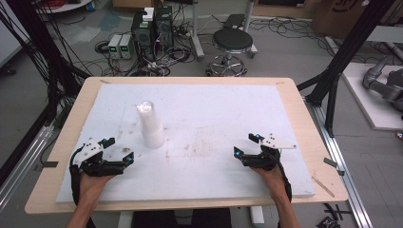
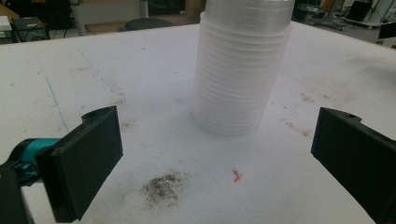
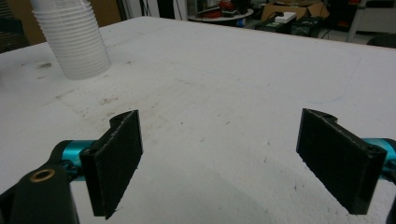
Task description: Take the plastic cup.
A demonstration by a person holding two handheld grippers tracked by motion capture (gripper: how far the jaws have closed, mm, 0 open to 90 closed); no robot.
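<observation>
My left gripper rests spread wide with the stack of white cups standing just ahead between its jaws, untouched, while my right gripper gapes empty, well apart from it.

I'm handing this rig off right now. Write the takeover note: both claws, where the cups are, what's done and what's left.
Left claw: open, holding nothing, resting low on the white foam board, aimed at the stack of cups, which stands just ahead of it, apart from both jaws.
Right claw: open, holding nothing, low on the board toward the right, well away from the stack.
Stack of cups: upright, upside down and nested, on the left half of the board; seen close up in the left gripper view.
Done: nothing gripped, no cup separated.
Left: likely close in on the stack and start handling cups.
</observation>
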